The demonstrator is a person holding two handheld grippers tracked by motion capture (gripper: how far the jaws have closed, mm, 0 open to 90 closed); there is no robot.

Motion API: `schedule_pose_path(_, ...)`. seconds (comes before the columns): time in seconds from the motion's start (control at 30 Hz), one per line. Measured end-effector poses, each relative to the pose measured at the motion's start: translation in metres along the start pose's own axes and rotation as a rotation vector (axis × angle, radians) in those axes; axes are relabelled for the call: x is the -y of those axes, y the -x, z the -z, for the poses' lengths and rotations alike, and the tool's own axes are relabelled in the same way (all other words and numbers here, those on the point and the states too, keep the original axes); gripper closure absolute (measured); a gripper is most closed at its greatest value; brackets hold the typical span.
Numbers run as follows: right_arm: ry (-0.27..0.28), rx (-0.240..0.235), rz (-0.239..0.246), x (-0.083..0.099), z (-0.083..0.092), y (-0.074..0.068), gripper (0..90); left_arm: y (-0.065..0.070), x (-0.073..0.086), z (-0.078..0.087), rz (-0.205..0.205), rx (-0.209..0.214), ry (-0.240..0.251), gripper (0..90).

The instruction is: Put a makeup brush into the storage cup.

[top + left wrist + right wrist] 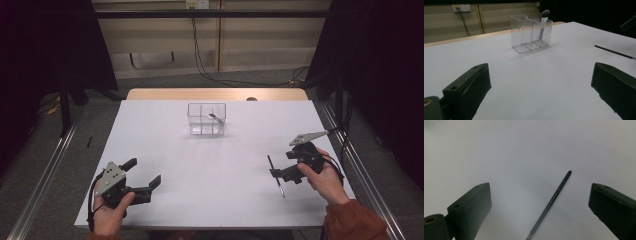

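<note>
Slim black brush lies flat on the white bench, toward its right side and nearer the person's edge than the far one. In the high view it runs slightly slantwise, one end pointing away from the person and the other toward the front edge. The right gripper hovers directly at it, jaws spread wide with nothing between them but the bench; in the right gripper view the brush lies on the surface between the two black jaws, its rounded handle tip farthest from the camera, touching neither jaw. The right hand grips the tool from behind, a rust-coloured sleeve showing at the wrist.

Farther back, near the middle of the bench and toward the far edge, stands a clear plastic organiser divided into compartments. A second brush, with a dark bristle head, leans upright in its right-hand end; in the left gripper view that second brush rises above the rim of the organiser, head uppermost.

At the near left corner the left gripper rests low by the bench, well apart from everything else, jaws likewise wide apart and holding nothing. The left hand holds it from below. Its view looks across the bench toward the organiser, with the slim brush at far right.
</note>
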State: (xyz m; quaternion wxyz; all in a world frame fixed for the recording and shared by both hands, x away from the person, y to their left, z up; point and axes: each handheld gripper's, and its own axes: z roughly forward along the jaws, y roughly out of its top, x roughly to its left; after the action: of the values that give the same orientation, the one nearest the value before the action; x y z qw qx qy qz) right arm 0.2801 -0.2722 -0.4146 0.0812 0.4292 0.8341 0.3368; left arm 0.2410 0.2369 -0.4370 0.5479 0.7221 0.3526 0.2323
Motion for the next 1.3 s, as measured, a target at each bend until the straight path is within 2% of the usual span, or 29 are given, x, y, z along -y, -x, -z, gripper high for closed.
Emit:
schedule_pose_path(0.07,0.002,-0.022,0.016,-0.001,0.001,0.0,6.3,0.0,0.0,0.0,0.002,0.003,0.001,2.3)
schedule_pose_path(0.13,-0.02,-0.02,0.01,-0.002,0.001,0.0,7.2,0.0,0.0,0.0,0.004,0.003,0.001,2.3)
schedule_pose_path(0.33,-0.168,-0.023,0.005,-0.004,-0.006,0.003,7.7,-0.001,0.0,0.0,0.002,0.005,-0.003,2.4)
schedule_pose_path(0.53,-0.239,-0.017,0.002,-0.005,-0.01,0.004,8.1,-0.002,0.0,0.0,0.008,0.003,-0.008,2.5)
schedule_pose_path(0.7,-0.312,-0.007,0.033,-0.008,-0.013,0.002,7.8,-0.002,0.0,-0.001,0.007,-0.002,-0.013,2.7)
schedule_pose_path(0.9,-0.372,-0.018,0.052,-0.011,-0.018,-0.001,8.1,-0.003,0.001,-0.001,0.011,-0.006,-0.014,3.0)
schedule_pose_path(1.0,-0.398,0.005,0.054,-0.013,-0.021,-0.002,9.9,-0.003,0.001,-0.001,0.009,-0.008,-0.016,3.0)
schedule_pose_path(1.17,-0.439,0.015,0.063,-0.014,-0.028,-0.003,11.2,-0.003,0.001,-0.001,0.002,-0.008,-0.019,3.3)
schedule_pose_path(1.23,-0.453,0.022,0.054,-0.014,-0.03,-0.004,14.8,-0.003,0.001,-0.001,0.003,-0.009,-0.018,3.3)
schedule_pose_path(1.3,-0.456,0.033,0.066,-0.013,-0.033,-0.005,17.8,-0.003,0.001,-0.001,0.005,-0.01,-0.018,3.3)
